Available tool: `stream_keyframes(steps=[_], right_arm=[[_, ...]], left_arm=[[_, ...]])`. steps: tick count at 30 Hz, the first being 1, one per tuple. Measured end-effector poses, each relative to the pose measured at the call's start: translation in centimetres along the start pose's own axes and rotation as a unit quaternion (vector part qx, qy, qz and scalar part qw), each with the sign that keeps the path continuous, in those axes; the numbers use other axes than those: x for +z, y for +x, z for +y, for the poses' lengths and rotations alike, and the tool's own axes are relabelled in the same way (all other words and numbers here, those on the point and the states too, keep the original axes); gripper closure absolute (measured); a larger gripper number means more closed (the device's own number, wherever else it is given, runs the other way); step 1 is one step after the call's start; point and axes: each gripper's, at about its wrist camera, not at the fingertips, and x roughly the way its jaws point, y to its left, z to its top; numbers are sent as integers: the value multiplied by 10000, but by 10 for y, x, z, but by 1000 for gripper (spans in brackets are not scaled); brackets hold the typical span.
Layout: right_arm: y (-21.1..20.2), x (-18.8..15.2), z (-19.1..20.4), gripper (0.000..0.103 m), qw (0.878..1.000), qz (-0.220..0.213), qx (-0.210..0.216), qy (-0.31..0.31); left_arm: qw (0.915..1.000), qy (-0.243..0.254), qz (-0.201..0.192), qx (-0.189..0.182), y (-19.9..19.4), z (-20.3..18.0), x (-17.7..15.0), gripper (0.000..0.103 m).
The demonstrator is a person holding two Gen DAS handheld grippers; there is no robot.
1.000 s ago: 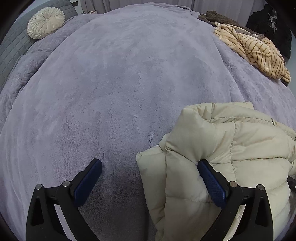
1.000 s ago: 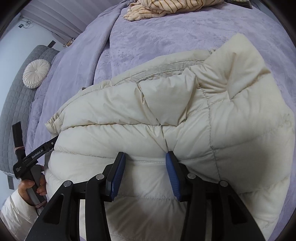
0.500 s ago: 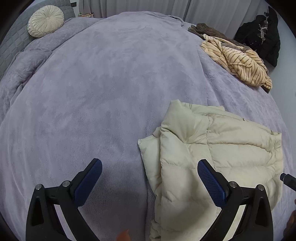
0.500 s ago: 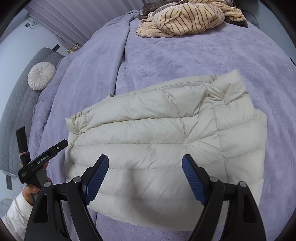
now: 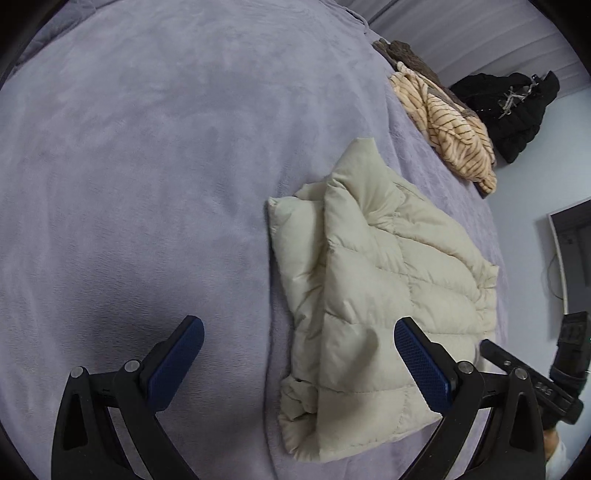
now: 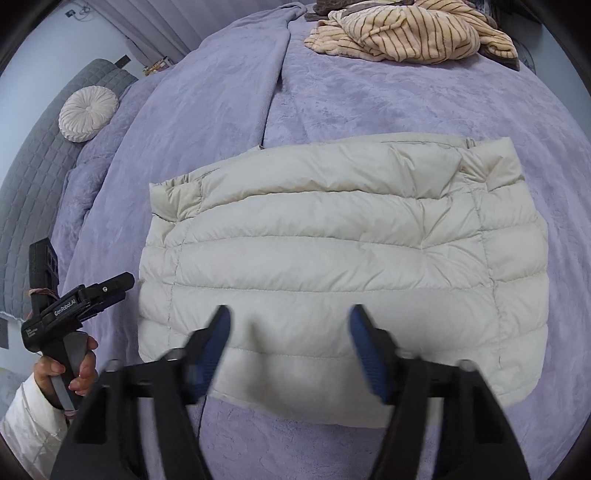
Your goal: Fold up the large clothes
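Only right view shows round cushion (image 6: 88, 113), folded jacket (image 6: 332, 266) free, left gripper (image 5: 295, 365) wide, right gripper (image 6: 290, 350) closing empty

White lettering "GenRobot.AI" runs along the black body of the left gripper (image 6: 110, 291).

I see a cream quilted puffer jacket (image 6: 332, 251) of smooth, faintly sheened cloth on a plush, matt lilac fleece blanket (image 6: 369, 103). My right gripper (image 6: 290, 332) has matt black plastic fingers with textured blue pads (image 5: 421, 365). The tan striped garment (image 6: 406, 33) looks soft and fuzzy.
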Motion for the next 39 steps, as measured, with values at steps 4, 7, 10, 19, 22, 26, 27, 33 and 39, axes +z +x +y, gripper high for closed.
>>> stream_keyframes(steps=[4, 7, 10, 19, 22, 26, 27, 33, 39], right_arm=[[23, 1, -9, 87, 9995, 206, 170, 188], [47, -1, -22, 88, 9981, 406, 309, 344], [71, -5, -38, 91, 9947, 589, 526, 654], [84, -12, -52, 92, 9919, 562, 830, 777], [84, -14, -52, 92, 9923, 555, 830, 739], [83, -13, -54, 92, 9925, 579, 817, 696], [84, -11, -52, 92, 9924, 586, 822, 701], [84, -11, -56, 92, 9911, 558, 945, 757], [74, -7, -51, 91, 9925, 632, 866, 586]], left_arm=[[9975, -172, 324, -605, 23, 1, 6, 0], [9942, -175, 588, -889, 43, -4, 10, 0], [9911, 65, 798, -1064, 59, -15, 12, 0], [9839, 146, 866, -1554, 61, -38, 19, 0], [9867, 356, 775, -1383, 52, -57, 17, 7], [9847, 682, 766, -1406, 45, -82, 18, 70], [9860, 871, 650, -1268, 41, -89, 17, 70], [9882, 962, 539, -1065, 48, -111, 22, 39], [9911, 1053, 426, -691, 51, -110, 19, 60]])
